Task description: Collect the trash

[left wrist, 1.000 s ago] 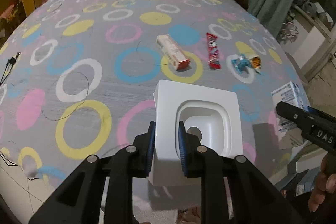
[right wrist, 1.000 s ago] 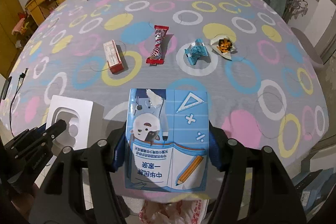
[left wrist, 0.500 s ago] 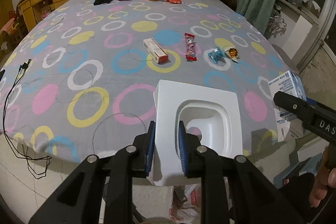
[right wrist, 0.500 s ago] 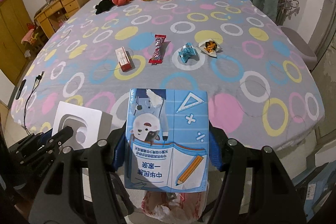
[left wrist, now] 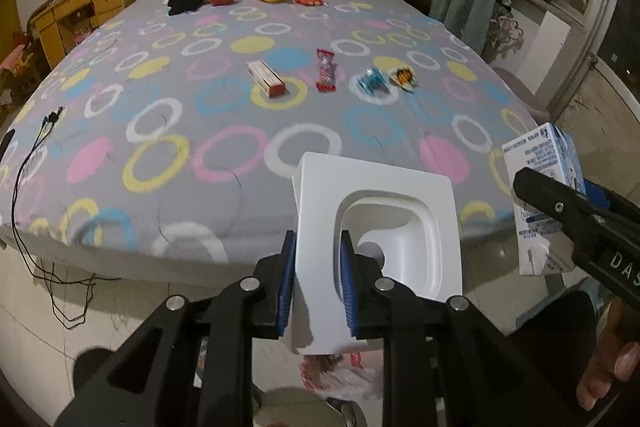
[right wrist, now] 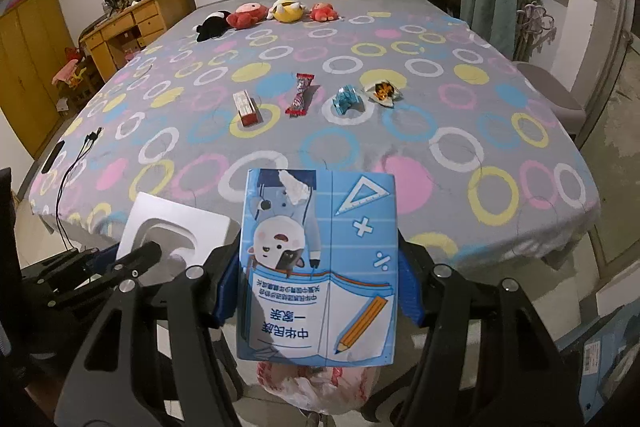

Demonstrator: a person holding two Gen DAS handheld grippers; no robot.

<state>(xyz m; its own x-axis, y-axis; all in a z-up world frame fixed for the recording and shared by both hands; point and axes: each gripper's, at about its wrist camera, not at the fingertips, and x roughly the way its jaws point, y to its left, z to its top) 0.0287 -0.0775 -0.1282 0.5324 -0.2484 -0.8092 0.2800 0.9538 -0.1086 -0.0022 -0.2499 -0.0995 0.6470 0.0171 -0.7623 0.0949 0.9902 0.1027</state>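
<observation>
Hanging over the red-and-white plastic trash bag on the floor, the left gripper pinches a white moulded plastic tray and the right gripper clamps a blue printed carton, likely for dropping in.

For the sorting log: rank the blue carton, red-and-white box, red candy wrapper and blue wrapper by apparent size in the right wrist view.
1. Blue carton, inflated by nearness to the camera.
2. Red-and-white box and red candy wrapper: too alike to rank.
3. Blue wrapper, slightly smaller.
</observation>
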